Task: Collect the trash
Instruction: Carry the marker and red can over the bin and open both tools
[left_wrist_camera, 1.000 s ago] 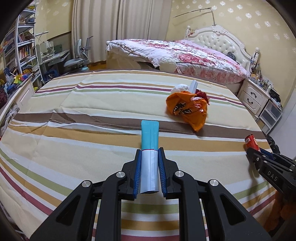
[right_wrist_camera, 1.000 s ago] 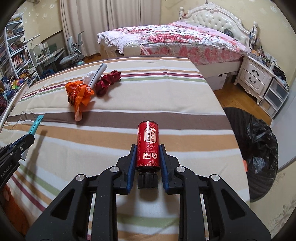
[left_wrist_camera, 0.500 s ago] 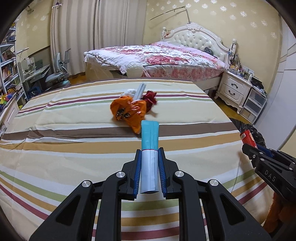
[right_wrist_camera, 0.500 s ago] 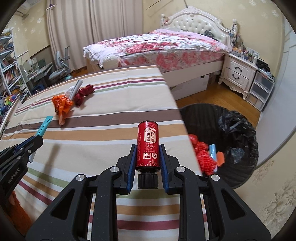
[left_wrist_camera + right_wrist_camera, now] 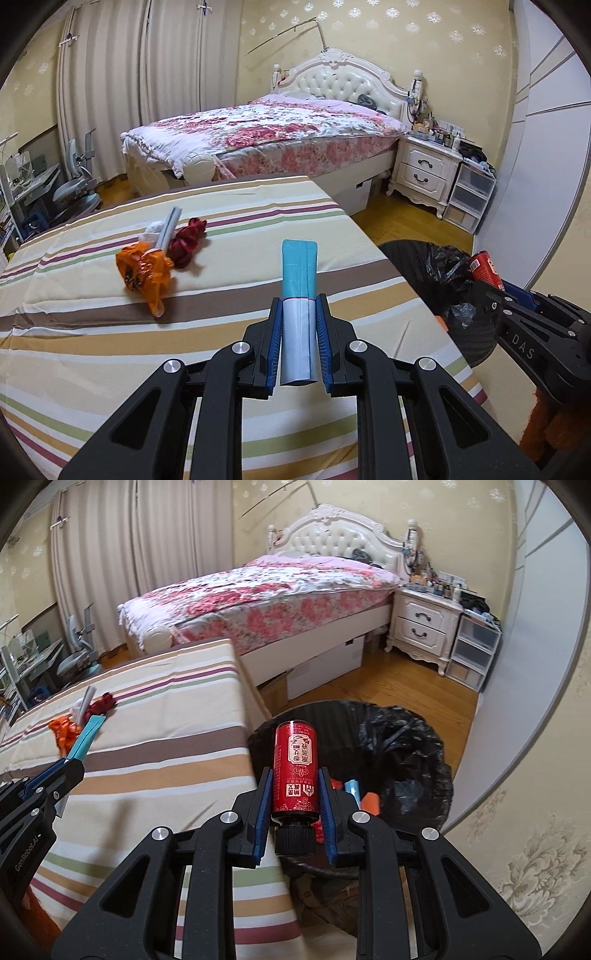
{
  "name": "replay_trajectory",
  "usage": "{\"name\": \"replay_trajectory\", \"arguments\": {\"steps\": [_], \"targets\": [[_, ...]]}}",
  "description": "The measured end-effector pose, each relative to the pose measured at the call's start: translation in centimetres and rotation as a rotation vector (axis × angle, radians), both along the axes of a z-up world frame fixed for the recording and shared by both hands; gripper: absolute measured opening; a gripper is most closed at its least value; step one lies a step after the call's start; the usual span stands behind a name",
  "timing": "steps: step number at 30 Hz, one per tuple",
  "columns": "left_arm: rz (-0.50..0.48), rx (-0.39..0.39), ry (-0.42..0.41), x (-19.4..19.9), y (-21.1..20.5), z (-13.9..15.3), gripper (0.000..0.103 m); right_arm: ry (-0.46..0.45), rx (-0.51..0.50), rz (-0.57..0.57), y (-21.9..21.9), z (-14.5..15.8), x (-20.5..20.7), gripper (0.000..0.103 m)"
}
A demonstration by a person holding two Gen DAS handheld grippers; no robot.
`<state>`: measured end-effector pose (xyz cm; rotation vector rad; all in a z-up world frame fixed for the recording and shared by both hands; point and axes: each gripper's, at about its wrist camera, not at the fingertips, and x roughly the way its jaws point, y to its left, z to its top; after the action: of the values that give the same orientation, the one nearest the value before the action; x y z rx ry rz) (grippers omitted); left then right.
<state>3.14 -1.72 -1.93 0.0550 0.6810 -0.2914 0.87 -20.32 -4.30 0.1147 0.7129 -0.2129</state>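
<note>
Bin (image 5: pixel 406 738) interior — right view only

Warm yellowish indoor light, even and fairly bright, source off-frame above. Soft shadows only: a faint one right of the orange wrapper (image 5: pixel 144 271) on the striped cover (image 5: pixel 92 343). Heavy fisheye bend, black vignette at all corners, walls and wardrobe (image 5: pixel 546 155) curving. Left wrist view sharp. Right wrist view softer, bed (image 5: pixel 258 605) slightly motion-blurred, red can (image 5: pixel 295 771) crisp. Mild glare on the trash bag (image 5: pixel 402 749) plastic.
</note>
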Motion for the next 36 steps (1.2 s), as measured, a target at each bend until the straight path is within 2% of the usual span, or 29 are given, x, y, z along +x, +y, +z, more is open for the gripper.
{"name": "replay_trajectory", "arguments": {"steps": [17, 28, 36], "targets": [[-0.1, 0.012, -0.018, 4.1, -7.7, -0.4, 0.019, -0.026, -0.004, -0.129, -5.1, -1.2, 1.9, 0.023], [-0.159, 0.061, -0.027, 6.4, -12.1, -1.1, 0.019, -0.015, 0.016, -0.186, -7.6, -2.3, 3.8, 0.023], [-0.165, 0.082, 0.016, 8.0, -13.4, -2.0, 0.019, 0.0, 0.026, -0.212, -8.8, -3.1, 4.7, 0.023]]}}
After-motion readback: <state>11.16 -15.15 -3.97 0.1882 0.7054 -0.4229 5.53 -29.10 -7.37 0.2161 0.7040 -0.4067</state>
